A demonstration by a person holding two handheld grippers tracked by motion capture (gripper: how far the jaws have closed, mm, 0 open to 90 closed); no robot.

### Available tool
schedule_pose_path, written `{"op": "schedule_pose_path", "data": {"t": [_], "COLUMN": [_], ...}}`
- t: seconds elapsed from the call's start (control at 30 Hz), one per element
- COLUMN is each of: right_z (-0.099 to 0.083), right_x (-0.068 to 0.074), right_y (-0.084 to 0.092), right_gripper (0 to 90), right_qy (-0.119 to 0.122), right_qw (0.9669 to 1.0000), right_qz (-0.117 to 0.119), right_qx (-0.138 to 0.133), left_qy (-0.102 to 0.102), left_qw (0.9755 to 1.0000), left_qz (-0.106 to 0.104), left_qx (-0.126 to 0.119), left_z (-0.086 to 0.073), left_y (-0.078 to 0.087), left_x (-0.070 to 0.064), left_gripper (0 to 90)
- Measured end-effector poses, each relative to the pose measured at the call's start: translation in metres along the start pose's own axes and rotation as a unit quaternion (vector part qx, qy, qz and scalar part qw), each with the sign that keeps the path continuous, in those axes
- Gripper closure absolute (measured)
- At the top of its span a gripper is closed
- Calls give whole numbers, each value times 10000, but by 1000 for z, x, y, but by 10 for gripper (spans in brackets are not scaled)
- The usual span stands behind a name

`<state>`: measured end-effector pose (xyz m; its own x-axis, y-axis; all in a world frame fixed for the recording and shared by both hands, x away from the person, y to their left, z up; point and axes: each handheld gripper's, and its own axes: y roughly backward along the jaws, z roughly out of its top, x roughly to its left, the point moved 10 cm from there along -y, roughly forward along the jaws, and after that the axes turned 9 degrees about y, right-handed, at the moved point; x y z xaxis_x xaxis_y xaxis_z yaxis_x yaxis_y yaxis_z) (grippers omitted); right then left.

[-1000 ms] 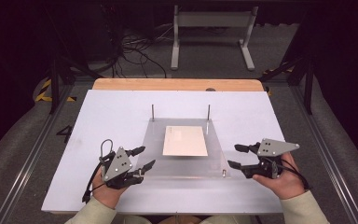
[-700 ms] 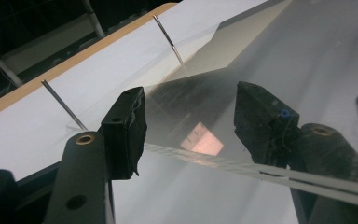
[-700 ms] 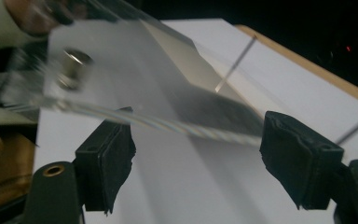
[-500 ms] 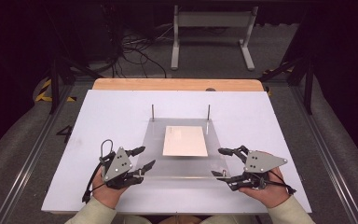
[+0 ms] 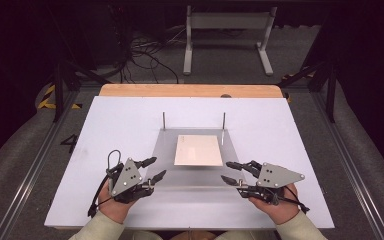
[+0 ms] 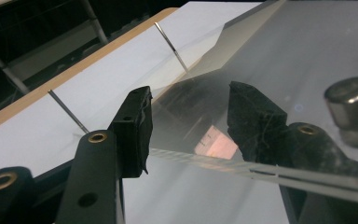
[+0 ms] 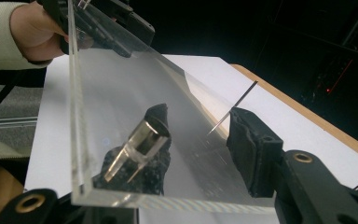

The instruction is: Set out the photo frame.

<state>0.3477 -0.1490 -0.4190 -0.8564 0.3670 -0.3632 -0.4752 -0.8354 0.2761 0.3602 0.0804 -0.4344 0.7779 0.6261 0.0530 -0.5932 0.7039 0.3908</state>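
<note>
- Clear acrylic plate [image 5: 195,165] lies mid-table on the white board [image 5: 105,130], toward its near edge, carrying a pale card [image 5: 198,150].
- Two thin metal pins [image 5: 163,121] stand at the plate's far corners.
- Left gripper [image 5: 152,168] straddles the plate's near left corner; its jaws have just been closing.
- Right gripper [image 5: 228,171] straddles the near right corner, likewise closing; I cannot tell if the pads press.

Two upright pins [image 5: 163,121] and [image 5: 223,128] stand at the far edge of the clear plate [image 5: 195,170], barring passage there. White board [image 5: 280,130] lies bare toward both side edges and the far corners.
</note>
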Motion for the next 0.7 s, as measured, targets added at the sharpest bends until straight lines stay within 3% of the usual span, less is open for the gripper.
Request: {"op": "schedule_pose_path", "data": {"t": [0.3, 0.53, 0.7], "right_z": [16, 30, 44], "right_x": [3, 11, 14], "right_y": [15, 26, 35], "right_gripper": [562, 573, 589], "right_qy": [-268, -316, -240], "right_qw": [9995, 9994, 9996], "right_qz": [122, 156, 92], "right_qx": [67, 62, -89], "left_qy": [-98, -177, -162], "left_qw": [9996, 9990, 9983], "left_qz": [-250, -420, -546], "left_qx": [-25, -2, -88], "left_z": [12, 21, 31], "left_y": [14, 28, 40], "left_x": [-11, -21, -28], "left_gripper": [541, 570, 587]}}
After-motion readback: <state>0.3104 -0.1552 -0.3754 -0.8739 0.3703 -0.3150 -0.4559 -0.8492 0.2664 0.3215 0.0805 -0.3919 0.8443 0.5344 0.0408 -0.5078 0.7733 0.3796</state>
